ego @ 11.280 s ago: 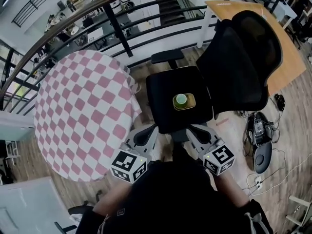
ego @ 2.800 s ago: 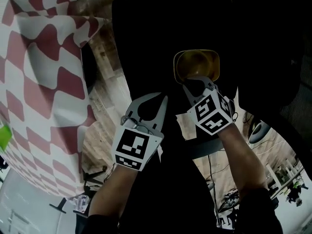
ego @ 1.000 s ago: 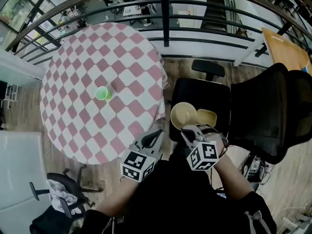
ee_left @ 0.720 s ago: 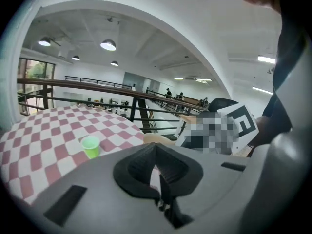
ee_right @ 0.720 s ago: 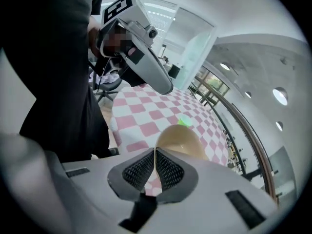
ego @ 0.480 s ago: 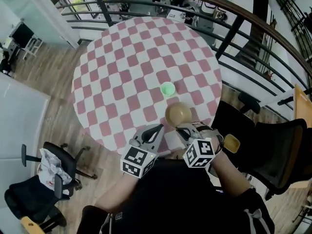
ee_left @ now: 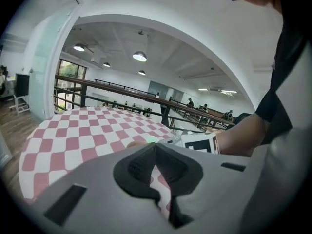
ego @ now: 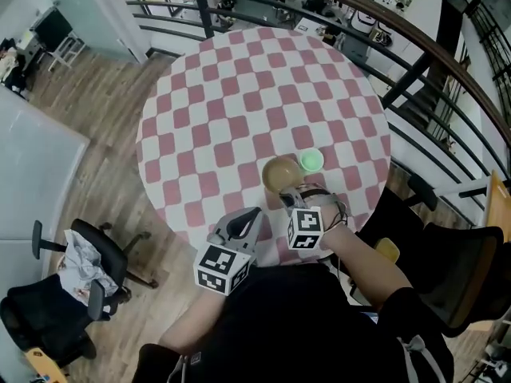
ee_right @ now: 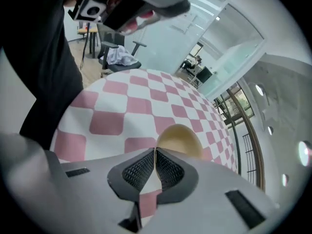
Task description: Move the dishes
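A tan bowl is over the pink-and-white checked round table, just left of a small green cup. My right gripper is shut on the bowl's near rim. In the right gripper view the bowl rises just beyond the closed jaws of the right gripper. I cannot tell whether the bowl rests on the cloth. My left gripper hangs at the table's near edge, shut and empty. In the left gripper view the left gripper shows its jaws touching. A yellow square dish lies on a black chair seat.
A black office chair stands to the right of the table. Another chair with a crumpled cloth on it stands at the left. A dark railing curves behind the table. Wooden floor surrounds it.
The bowl has travelled in my right gripper from the black chair to over the table, beside the green cup. The left gripper has stayed shut and come along to the table's edge.
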Tool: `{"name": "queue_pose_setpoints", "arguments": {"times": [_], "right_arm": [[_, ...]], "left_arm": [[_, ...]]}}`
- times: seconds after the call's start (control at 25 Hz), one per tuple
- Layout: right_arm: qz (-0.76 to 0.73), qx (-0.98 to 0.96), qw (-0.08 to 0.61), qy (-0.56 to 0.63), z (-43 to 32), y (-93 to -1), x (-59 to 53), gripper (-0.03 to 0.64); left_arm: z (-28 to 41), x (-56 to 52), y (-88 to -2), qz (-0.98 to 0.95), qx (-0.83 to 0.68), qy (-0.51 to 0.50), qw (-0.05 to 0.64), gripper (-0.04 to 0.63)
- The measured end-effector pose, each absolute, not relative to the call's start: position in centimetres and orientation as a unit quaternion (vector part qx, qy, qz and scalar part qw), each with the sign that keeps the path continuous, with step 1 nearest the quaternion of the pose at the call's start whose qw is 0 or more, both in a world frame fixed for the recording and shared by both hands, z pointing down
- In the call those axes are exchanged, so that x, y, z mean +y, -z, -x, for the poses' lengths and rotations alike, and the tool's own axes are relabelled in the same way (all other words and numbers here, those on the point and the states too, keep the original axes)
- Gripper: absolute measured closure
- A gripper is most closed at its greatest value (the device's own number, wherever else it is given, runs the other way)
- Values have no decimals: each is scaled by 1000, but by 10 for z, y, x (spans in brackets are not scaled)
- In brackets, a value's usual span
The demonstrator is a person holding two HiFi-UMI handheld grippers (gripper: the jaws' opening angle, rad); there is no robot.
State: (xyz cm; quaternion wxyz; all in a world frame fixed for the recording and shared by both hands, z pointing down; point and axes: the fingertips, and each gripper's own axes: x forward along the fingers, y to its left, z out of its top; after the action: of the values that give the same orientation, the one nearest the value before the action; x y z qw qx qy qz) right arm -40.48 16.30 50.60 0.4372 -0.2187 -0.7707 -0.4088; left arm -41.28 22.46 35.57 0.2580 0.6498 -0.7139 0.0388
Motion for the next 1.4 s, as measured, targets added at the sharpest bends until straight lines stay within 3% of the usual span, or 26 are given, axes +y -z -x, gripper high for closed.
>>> {"name": "queue_pose_setpoints", "arguments": {"times": [0.36,0.6,0.68,1.04,1.24,1.4], "right_arm": [[223,-747,467,417,436,-547,146,590],[220,-771,448,395,437,-542,147,566],[216,-792,423,383,433,-520,151,514],[121,-946,260,150,299,-343,124,515],[25,-994,102,-22,216,-243,91,551],[-25,-997,68,-18,161,-214,84,577]], "left_arm": [[425,217,-375,-645,-710,-31,280,592],[419,204,-376,-646,-709,-35,281,592],[414,198,-370,-647,-711,-36,272,592],[344,170,-316,-666,-712,-11,221,592],[292,147,-271,-689,-710,-50,140,592],[254,130,-236,-717,-688,-31,106,592]]}}
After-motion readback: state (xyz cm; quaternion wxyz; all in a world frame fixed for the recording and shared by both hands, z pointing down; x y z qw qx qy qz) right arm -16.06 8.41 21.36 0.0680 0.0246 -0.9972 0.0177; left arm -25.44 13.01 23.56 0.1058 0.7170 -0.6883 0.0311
